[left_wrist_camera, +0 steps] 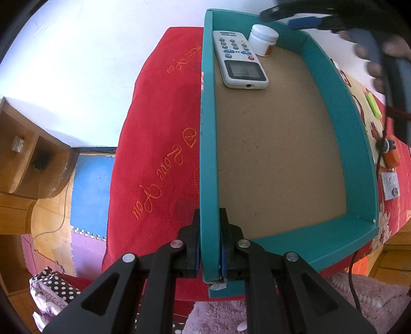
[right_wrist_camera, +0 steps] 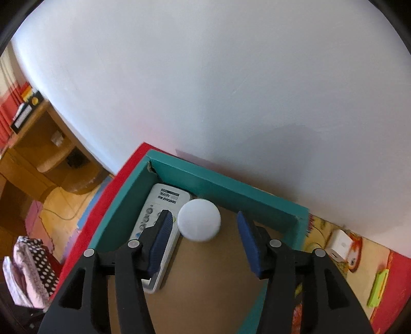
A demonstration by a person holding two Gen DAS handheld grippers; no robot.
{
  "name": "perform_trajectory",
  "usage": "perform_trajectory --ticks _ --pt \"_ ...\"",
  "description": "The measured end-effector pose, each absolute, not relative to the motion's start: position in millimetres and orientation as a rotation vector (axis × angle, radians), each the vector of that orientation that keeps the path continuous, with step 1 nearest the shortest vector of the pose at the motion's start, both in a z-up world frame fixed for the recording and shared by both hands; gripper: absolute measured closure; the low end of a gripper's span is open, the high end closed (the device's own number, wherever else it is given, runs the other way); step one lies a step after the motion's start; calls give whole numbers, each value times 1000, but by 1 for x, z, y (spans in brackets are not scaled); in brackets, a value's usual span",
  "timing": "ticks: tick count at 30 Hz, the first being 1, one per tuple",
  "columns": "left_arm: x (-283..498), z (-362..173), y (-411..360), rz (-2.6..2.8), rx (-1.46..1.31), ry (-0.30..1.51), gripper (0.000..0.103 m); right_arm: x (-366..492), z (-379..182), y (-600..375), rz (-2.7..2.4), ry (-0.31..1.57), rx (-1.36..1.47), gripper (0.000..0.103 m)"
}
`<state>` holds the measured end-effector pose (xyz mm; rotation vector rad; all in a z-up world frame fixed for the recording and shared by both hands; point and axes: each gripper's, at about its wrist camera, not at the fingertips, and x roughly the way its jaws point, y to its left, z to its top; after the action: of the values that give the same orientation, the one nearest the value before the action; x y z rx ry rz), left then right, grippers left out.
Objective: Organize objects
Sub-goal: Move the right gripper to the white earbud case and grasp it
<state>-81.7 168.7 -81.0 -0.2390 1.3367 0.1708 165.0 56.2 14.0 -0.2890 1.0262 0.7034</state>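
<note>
A teal box with a brown floor lies on the red bed cover. My left gripper is shut on the box's left wall near its front corner. Inside, at the far end, lie a white remote control and a white jar beside it. My right gripper is open above that far end of the box, its fingers either side of the jar without touching it; the remote lies under its left finger. The right gripper also shows at the top right in the left wrist view, blurred.
On the bed right of the box lie a green marker, a white charger, an orange gadget and a small card. A wooden desk stands at left, a polka-dot bag on the floor. A white wall is behind the bed.
</note>
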Motion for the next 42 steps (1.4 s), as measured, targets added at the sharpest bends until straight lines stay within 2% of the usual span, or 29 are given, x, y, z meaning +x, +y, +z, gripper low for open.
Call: perform_trajectory --ticks 10,21,26,30,42 --pt "-84 -83 167 165 -229 1333 94 125 50 -44 658 1016 -264 49" --pt "-84 -84 166 161 -228 1330 94 74 7 -129 609 1176 -272 48" --pt "-85 -84 166 160 -228 1330 94 59 -14 -138 594 1219 -299 46" --pt "-85 -84 166 161 -228 1330 94 55 -24 -137 611 1249 -277 39" --pt "-85 -84 166 160 -228 1329 94 52 -40 -116 645 1244 -367 38"
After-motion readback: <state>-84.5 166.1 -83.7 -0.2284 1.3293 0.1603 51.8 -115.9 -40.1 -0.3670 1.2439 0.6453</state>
